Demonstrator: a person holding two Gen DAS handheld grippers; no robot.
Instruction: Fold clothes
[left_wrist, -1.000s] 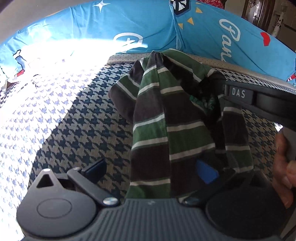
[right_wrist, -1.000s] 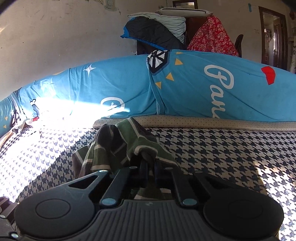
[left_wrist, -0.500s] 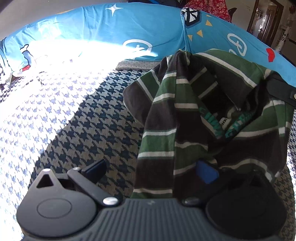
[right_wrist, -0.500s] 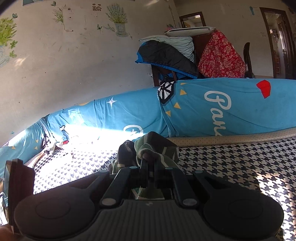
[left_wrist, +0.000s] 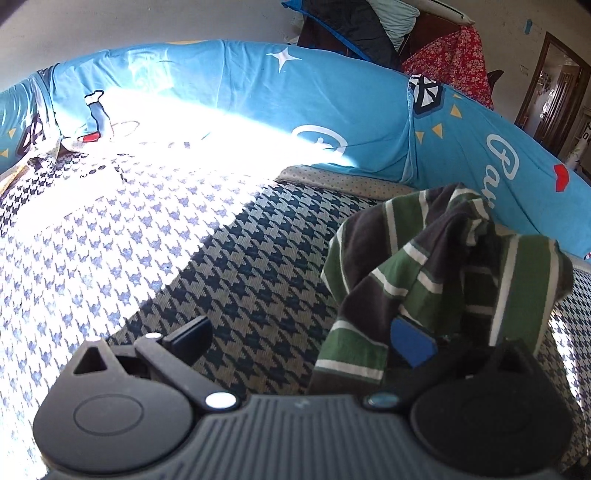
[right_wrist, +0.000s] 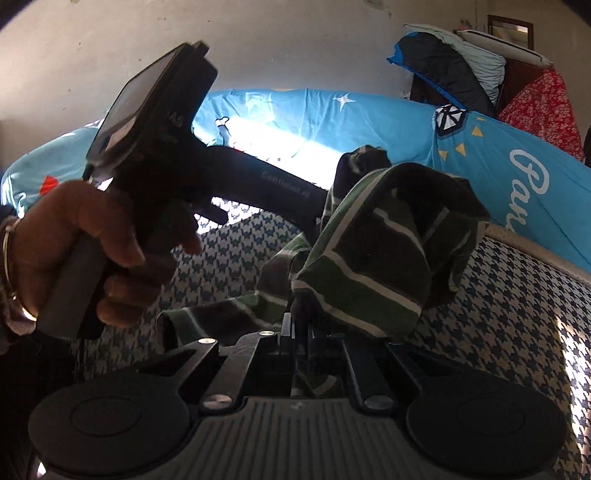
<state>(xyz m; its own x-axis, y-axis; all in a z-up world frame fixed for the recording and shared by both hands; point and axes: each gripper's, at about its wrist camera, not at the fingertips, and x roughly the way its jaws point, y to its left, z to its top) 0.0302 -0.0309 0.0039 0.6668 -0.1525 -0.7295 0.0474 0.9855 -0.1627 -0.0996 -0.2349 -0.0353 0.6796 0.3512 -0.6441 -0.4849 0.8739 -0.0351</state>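
A green, dark grey and white striped shirt (left_wrist: 443, 266) hangs bunched above the houndstooth bed cover (left_wrist: 240, 277). My left gripper (left_wrist: 299, 332) is open, its jaws wide apart. The shirt drapes over its right finger, whose blue pad (left_wrist: 410, 345) shows under the cloth; the left finger (left_wrist: 188, 332) is bare. In the right wrist view my right gripper (right_wrist: 301, 326) is shut on a fold of the shirt (right_wrist: 369, 251), which rises in front of it. A hand (right_wrist: 74, 251) holds the left tool at the left, and that tool's fingers are hidden behind the cloth.
A long blue printed bolster (left_wrist: 332, 110) runs along the far side of the bed. Behind it a chair carries piled bedding (right_wrist: 461, 66) and a red floral cloth (right_wrist: 539, 107). Strong sunlight (left_wrist: 92, 221) washes out the bed's left part. A doorway (left_wrist: 554, 92) is at far right.
Both grippers rose and tilted up, lifting the shirt off the bed. The shirt slid to the right side of the left view. The left tool and hand now show in the right view.
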